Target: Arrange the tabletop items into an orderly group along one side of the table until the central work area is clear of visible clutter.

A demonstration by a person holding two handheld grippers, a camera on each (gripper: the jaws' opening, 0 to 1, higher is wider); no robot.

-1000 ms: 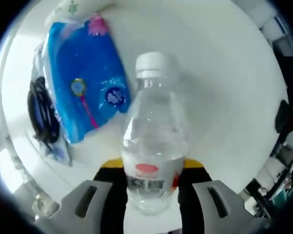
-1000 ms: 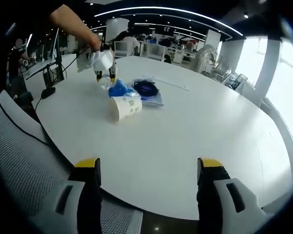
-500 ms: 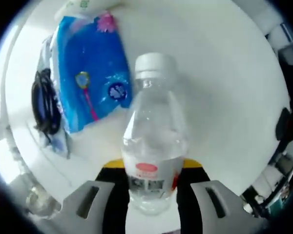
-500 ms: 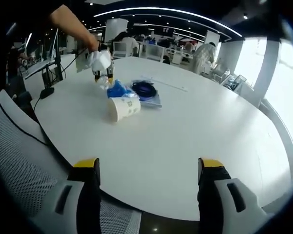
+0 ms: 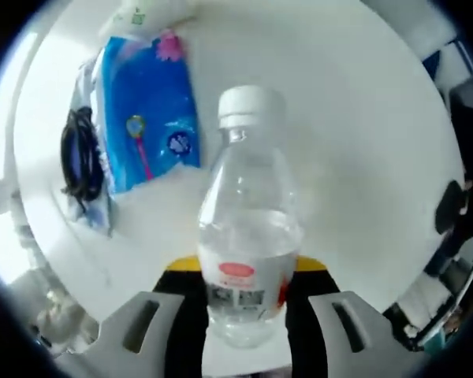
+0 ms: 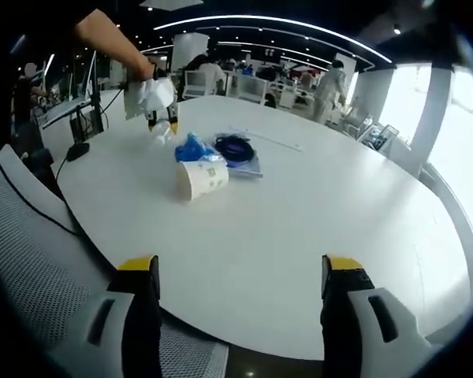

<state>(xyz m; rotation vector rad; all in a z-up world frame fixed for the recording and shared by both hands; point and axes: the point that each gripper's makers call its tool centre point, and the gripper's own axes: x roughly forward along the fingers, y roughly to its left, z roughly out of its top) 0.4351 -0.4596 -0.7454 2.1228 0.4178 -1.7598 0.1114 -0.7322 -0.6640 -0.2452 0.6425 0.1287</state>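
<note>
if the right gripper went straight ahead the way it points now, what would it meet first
Probably the bare white table itself; the right gripper is open and holds nothing. The paper cup sits left of that line, though depth is unclear.

my left gripper view sits close above the white table (image 5: 363,142), looking down past a clear bottle (image 5: 248,228) onto a blue pack (image 5: 146,118). my right gripper view looks from the table's (image 6: 315,213) near edge, far back, across the same blue pack (image 6: 193,146).
</note>
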